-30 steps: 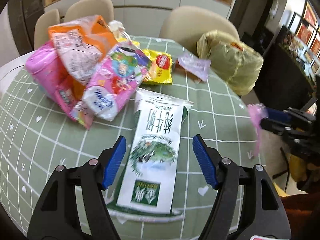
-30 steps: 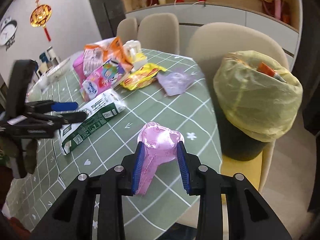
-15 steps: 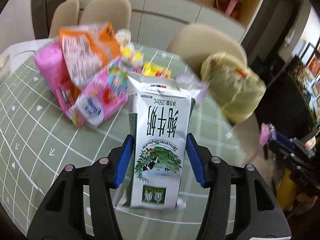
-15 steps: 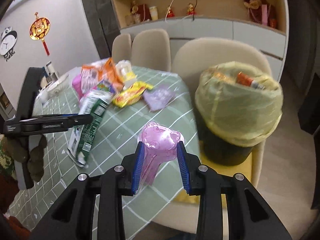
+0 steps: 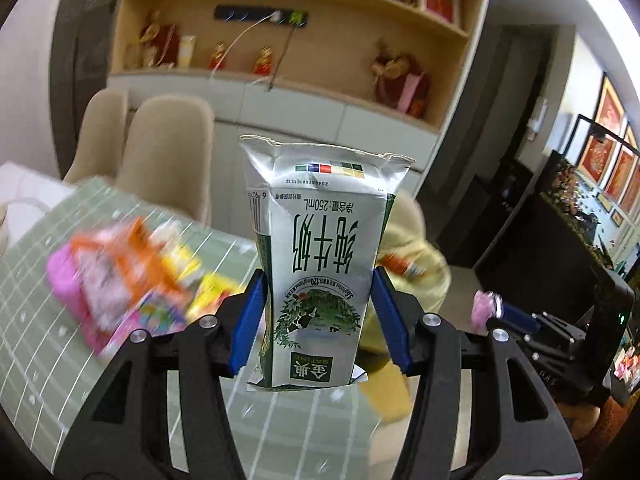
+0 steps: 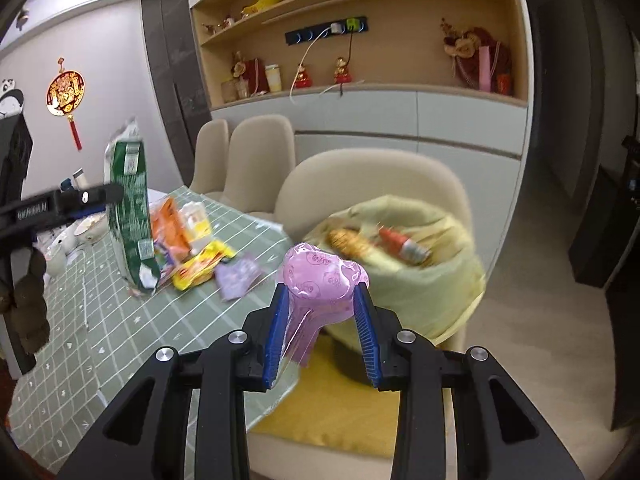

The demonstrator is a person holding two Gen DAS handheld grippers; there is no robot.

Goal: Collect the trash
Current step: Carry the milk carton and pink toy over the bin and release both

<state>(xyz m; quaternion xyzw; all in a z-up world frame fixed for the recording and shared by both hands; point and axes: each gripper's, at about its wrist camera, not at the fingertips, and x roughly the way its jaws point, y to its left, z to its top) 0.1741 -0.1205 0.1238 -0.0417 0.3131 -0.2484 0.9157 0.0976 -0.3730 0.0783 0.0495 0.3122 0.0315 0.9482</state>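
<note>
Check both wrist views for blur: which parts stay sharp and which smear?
Left wrist view: milk carton and left gripper sharp, snack packets on the table smeared. Right wrist view: pink wrapper and right gripper crisp, bin bag slightly blurred.

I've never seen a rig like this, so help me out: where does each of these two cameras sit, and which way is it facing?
Left wrist: rides on the left gripper, looking along its fingers at the milk carton it grips; right gripper at the right edge.
Right wrist: rides on the right gripper, looking past its pink wrapper to the bin; left gripper at the left edge.
Shared: carton, wrapper, bin, green table.
</note>
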